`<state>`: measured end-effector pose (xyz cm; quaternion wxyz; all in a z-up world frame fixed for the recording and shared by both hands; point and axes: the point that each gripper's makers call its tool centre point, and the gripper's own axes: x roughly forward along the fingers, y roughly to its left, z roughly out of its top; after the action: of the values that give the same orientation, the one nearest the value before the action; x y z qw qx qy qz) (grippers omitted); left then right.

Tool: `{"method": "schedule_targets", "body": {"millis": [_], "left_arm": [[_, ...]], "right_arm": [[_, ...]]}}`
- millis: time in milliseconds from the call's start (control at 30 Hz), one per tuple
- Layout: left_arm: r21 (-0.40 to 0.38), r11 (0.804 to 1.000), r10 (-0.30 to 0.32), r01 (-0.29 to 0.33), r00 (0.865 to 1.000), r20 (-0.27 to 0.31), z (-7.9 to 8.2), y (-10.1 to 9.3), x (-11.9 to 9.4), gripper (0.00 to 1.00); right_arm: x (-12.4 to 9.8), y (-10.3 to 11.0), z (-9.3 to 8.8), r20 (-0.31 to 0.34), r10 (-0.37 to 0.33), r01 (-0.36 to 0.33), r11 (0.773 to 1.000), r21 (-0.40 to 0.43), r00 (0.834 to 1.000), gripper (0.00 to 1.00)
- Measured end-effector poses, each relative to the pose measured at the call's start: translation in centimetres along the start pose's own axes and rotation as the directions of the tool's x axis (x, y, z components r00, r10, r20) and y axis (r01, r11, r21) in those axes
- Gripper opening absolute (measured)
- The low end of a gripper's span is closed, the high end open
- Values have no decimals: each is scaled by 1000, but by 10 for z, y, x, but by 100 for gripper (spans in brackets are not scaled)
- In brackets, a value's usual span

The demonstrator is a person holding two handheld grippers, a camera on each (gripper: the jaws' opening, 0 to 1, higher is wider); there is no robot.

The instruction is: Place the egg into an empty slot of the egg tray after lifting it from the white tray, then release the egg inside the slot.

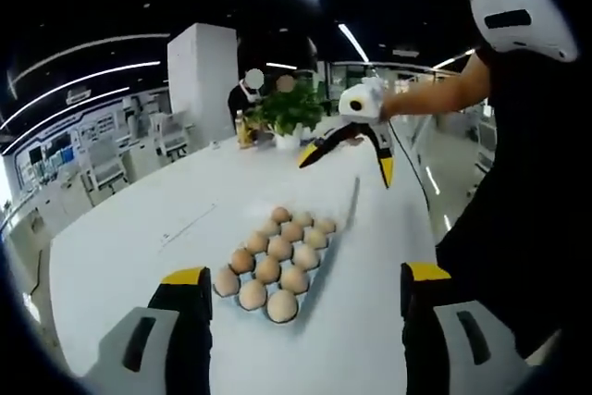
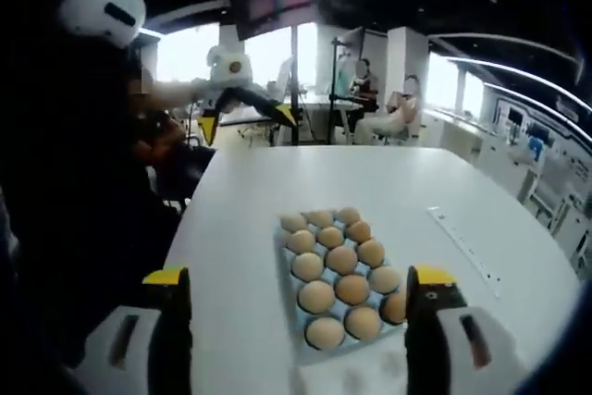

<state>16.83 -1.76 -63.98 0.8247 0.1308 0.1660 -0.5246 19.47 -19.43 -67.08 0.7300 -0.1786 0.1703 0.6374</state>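
Twelve eggs (image 2: pixel 340 259), by my count, sit in three rows of four on the tray (image 2: pixel 283 261), though my right claw's tip may hide part of one. The tray lies on the white table (image 1: pixel 120 247), just ahead of and between the tips of my left claw (image 1: pixel 303 286) and my right claw (image 2: pixel 301 289). Both claws are spread wide, grasping nothing. A ruler (image 2: pixel 464 249) lies beyond the tray.

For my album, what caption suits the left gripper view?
Open left gripper above eggs on a white table, right gripper raised beyond.
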Motion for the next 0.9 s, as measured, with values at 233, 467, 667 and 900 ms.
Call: {"method": "schedule_targets", "body": {"millis": [233,467,667,900], "left_arm": [[13,999,-36,35,997,66,15,-24,-7,85],[35,998,-59,57,996,62,22,-46,-10,84],[33,999,-44,42,996,79,30,-62,-9,84],[17,999,-39,38,996,76,35,-90,6,82]], "right_arm": [[-5,35,16,50,-27,28,999,-18,998,99],[-11,59,20,66,-39,41,999,-33,997,98],[-20,71,20,94,-20,25,999,-49,995,98],[-36,79,16,127,-2,11,998,-68,992,98]]}}
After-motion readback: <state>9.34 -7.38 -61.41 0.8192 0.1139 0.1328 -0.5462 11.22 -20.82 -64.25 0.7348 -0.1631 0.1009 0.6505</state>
